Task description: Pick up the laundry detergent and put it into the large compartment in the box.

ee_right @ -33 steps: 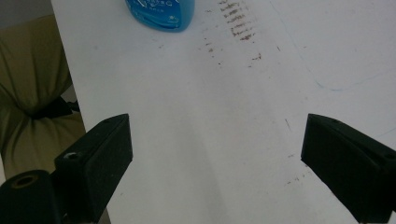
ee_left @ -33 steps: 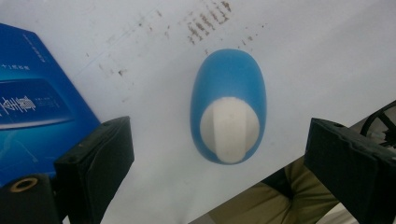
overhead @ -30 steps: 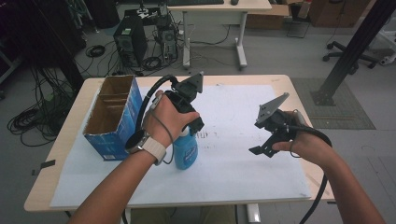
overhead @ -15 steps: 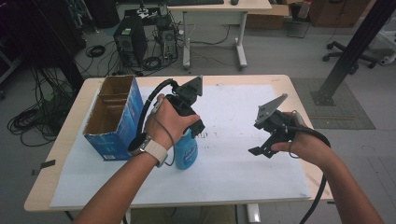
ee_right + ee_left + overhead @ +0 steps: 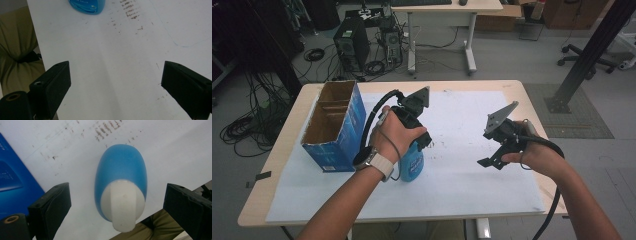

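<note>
Below left gripper | bottle upright, cap up | fingers wide.

My high view looks forward and down from above my side of the table, far enough back to take in the whole top and the floor beyond it. My left gripper view looks almost straight down, close over the blue bottle at frame centre, with its white cap nearest the lens. My right gripper view looks low along the white sheet and shares that bottle, cut off at the upper edge.
</note>
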The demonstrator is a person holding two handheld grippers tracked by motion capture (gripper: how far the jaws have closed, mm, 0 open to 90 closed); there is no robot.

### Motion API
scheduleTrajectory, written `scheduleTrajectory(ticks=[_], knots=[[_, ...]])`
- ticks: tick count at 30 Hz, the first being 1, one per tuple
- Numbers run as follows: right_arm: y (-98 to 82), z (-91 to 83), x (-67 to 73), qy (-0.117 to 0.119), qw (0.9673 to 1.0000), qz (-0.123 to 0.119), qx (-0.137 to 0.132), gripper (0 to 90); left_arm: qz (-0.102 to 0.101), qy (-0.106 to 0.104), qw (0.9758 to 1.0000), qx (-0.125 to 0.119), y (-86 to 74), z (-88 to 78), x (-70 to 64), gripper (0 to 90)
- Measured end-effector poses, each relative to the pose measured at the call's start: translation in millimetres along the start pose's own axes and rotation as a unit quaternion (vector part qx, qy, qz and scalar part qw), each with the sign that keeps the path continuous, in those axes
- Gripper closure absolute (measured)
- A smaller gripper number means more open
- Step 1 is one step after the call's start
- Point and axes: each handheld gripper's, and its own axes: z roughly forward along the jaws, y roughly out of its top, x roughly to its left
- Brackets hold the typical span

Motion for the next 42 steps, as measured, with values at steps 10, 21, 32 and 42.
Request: scheduleTrajectory(ticks=[10, 21, 32, 42], knots=[[-0.4, 1.7, -0.4, 0.002, 1.0, 0.001, 0.001, 9.0, 0.0, -0.003, 1.0, 0.005, -0.1, 10.6, -0.5, 8.2], [0.0, 5.3, -0.4, 0.006, 1.0, 0.0, 0.003, 9.0, -0.005, -0.007, 0.9999, 0.011, -0.2, 22.7, 0.0, 8.8], [0.1, 5.9, -0.7, 0.008, 1.0, -0.001, 0.002, 9.3, -0.011, -0.009, 0.9998, 0.012, 0.0, 30.9, 0.4, 9.2], [-3.4, 6.6, -2.1, 0.008, 1.0, 0.001, 0.002, 9.3, -0.005, -0.016, 0.9997, 0.018, 0.1, 39.9, 0.0, 13.4]])
